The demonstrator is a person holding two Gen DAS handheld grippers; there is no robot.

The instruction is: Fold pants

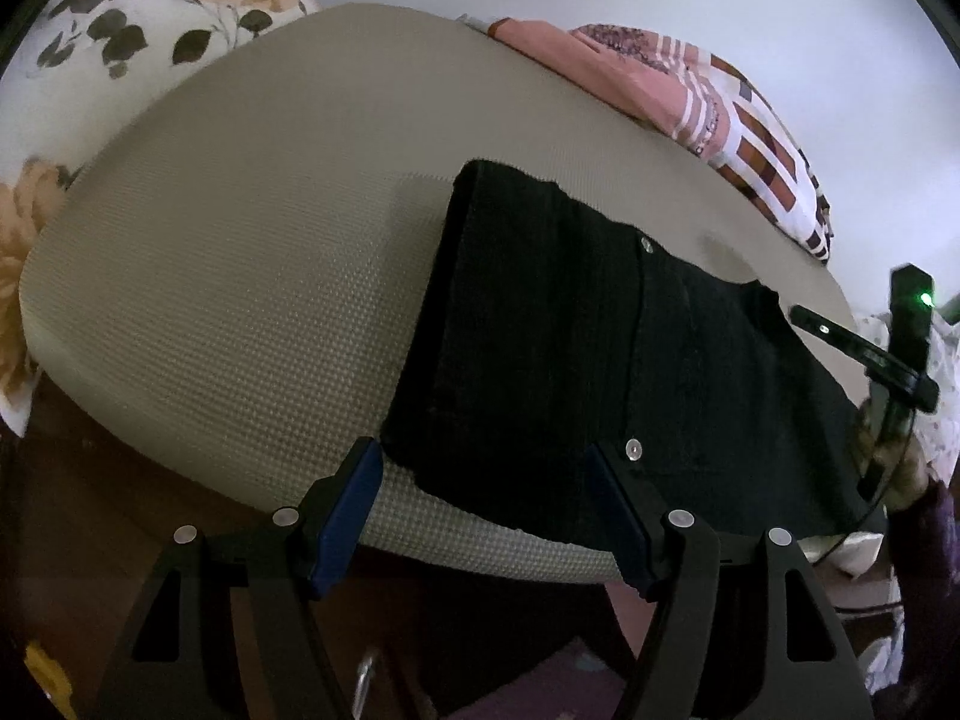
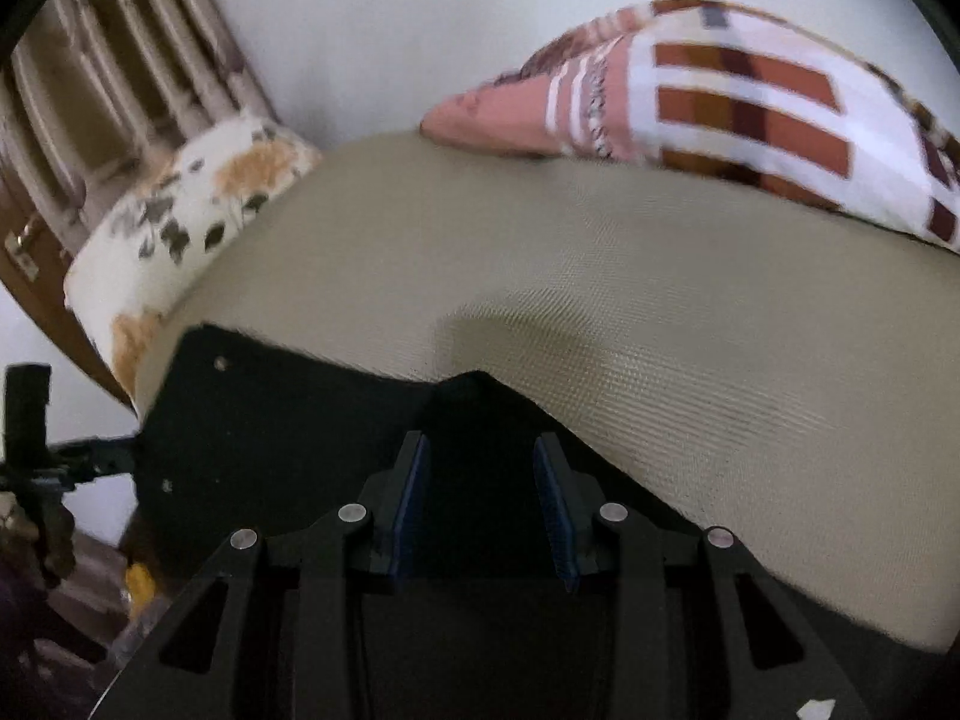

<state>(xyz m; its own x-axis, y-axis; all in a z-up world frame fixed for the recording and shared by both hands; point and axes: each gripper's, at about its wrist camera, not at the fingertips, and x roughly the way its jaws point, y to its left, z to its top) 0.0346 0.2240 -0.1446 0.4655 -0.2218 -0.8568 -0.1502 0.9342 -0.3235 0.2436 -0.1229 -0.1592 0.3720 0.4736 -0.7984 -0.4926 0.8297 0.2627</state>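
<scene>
Black pants (image 1: 600,348) lie flat on the beige mat (image 1: 240,276), near its front edge, so a fold is easy. Left claw (image 1: 480,516) released, straddling the near hem. Right claw (image 2: 480,498) released over fabric, likely lining up a grip.

You've got a beige textured mat (image 1: 240,276) covering the bed. Floral pillow (image 1: 138,18) sits at its far left corner, pink-and-brown patterned blanket (image 2: 720,96) along the far right edge. Wooden slatted headboard (image 2: 78,120) behind the pillow.
</scene>
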